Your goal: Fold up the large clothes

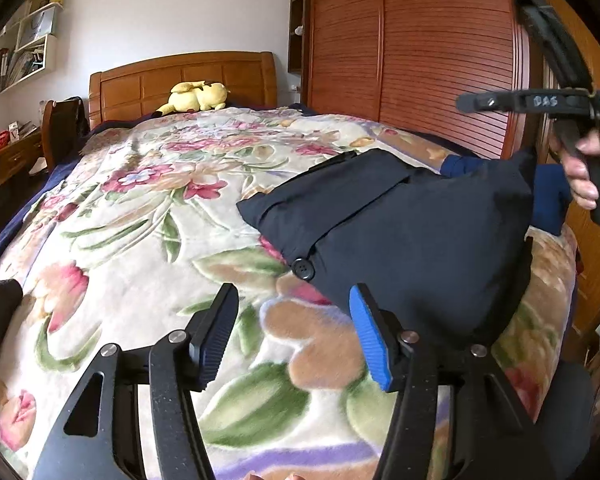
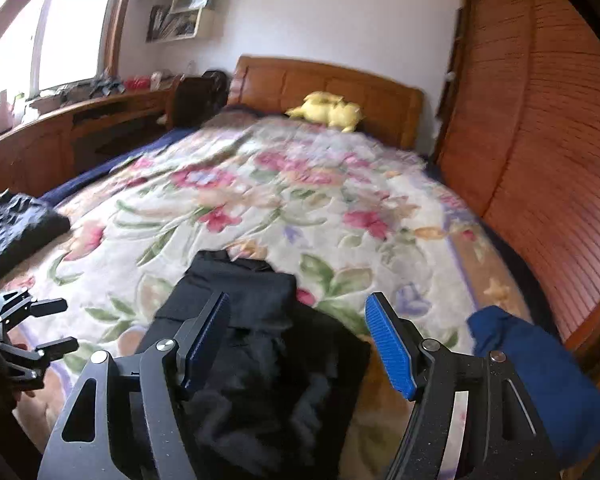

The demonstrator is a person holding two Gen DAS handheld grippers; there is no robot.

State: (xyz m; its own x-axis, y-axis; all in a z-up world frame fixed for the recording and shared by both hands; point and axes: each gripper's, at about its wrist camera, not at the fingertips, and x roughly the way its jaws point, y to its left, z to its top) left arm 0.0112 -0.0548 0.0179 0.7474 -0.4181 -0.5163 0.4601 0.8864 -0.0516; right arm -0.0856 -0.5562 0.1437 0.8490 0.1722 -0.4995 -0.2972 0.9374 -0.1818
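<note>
At nine o'clock of the floral blanket (image 2: 260, 200) lies a crumpled black bundle (image 2: 16, 224), well apart from my work. My left tongs (image 1: 292, 332) stand spread with nothing between them, hanging over bare blanket at about seven o'clock of the dark navy garment (image 1: 400, 232); their blue pad sits just beside its near edge, and I cannot tell whether it touches.

The garment lies near the foot of the bed, already doubled into a thick pad, with a black button (image 1: 303, 269) on the flap at its left edge. I judge it soft and limp but fairly weighty for cloth, a dense weave that will sag between two grips and not slide much on this fleecy cover. I would pinch it through all layers at the two near corners, clear of the button, so that no layer peels away.

My right tongs (image 2: 298, 344) are likewise spread and empty, poised above the garment's middle. At three o'clock of it lies a blue cloth (image 2: 540, 368), close by, which I must not catch up with it.
</note>
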